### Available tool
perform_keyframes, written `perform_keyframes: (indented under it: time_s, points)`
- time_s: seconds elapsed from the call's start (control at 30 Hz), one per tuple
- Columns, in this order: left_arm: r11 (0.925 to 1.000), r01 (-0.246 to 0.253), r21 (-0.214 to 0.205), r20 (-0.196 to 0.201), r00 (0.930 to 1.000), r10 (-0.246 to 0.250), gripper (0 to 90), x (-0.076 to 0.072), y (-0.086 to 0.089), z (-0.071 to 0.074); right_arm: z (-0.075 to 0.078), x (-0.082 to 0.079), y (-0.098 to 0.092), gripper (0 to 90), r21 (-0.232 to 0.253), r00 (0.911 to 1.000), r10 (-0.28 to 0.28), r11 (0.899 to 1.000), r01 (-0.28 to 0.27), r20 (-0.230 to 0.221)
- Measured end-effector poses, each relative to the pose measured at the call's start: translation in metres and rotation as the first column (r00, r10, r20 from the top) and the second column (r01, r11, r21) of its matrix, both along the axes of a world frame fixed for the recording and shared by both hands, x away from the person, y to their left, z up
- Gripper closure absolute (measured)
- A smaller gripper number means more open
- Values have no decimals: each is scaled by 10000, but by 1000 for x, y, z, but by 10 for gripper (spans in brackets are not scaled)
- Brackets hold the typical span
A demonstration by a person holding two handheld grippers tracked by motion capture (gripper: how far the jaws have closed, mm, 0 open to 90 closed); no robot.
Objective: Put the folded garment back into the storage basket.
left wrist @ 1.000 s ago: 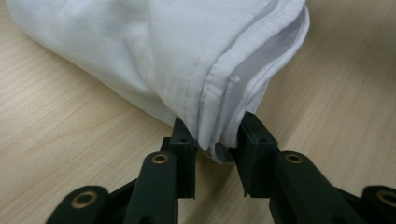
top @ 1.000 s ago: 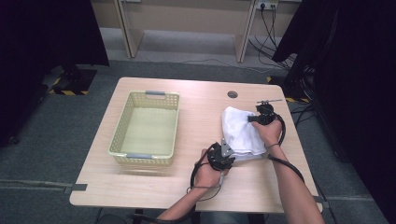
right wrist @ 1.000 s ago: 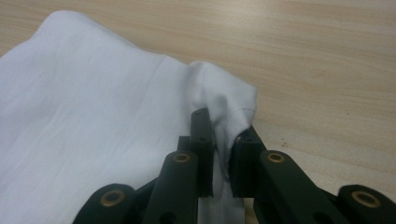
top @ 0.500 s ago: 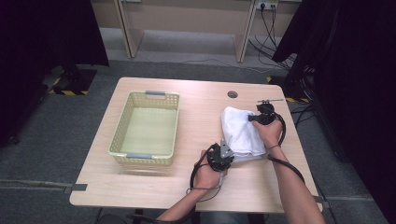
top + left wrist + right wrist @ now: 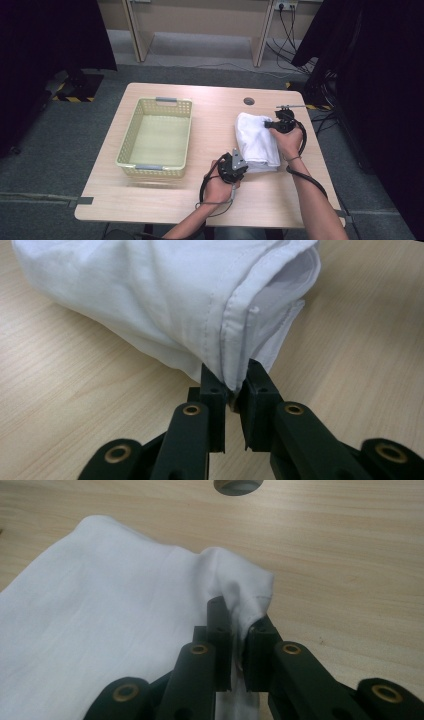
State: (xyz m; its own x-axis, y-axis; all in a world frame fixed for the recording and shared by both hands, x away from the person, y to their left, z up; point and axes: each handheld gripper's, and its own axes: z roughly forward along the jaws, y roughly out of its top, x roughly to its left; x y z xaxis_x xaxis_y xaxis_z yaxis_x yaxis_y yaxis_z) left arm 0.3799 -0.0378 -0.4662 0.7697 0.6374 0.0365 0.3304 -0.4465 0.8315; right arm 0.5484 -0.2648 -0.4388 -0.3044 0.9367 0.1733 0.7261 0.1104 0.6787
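Observation:
A folded white cloth [image 5: 255,140] lies on the right half of the wooden table [image 5: 210,110]. At the cloth's near corner, my left gripper [image 5: 243,167] has just been closing its jaws. In the left gripper view they are pinched on the stitched hem [image 5: 227,340], so the left gripper [image 5: 231,382] is shut on the cloth. My right gripper [image 5: 270,125] is at the cloth's far right corner. In the right gripper view a bunched-up corner of the fabric [image 5: 245,587] is clamped between the black jaws of the right gripper [image 5: 239,615].
A pale yellow plastic basket [image 5: 155,167] with nothing in it stands on the table's left half. A round cable hole [image 5: 248,101] sits behind the cloth near the far edge. Cables trail from both grippers across the near table.

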Motion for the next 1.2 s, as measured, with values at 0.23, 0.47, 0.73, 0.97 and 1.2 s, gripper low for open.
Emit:
perform_keyframes:
  time_s: [0.23, 0.47, 0.73, 0.97, 1.2]
  points:
    - [10000, -12, -92, 63, 10000, 13, 823, -3, 6, 3, 2, -4, 2, 845, 126, 10000, 10, 9999, -10, 32]
    - [10000, 57, -54, 143, 9999, -56, 834, -6, 12, 6, 5, -8, 7, 845, 199, 9998, 119, 9997, -122, 181]
    - [9999, 33, -163, 175, 9998, -30, 834, -10, 18, 10, 10, -11, 10, 845, 285, 9996, 201, 9994, -207, 212]
    - [9997, -14, -243, 179, 9998, 18, 834, -13, 27, 15, 14, -13, 15, 845, 356, 9990, 346, 9987, -356, 295]
    - [9996, -30, -283, 152, 9999, 34, 834, -15, 36, 16, 17, -15, 22, 845, 371, 9985, 449, 9982, -461, 317]
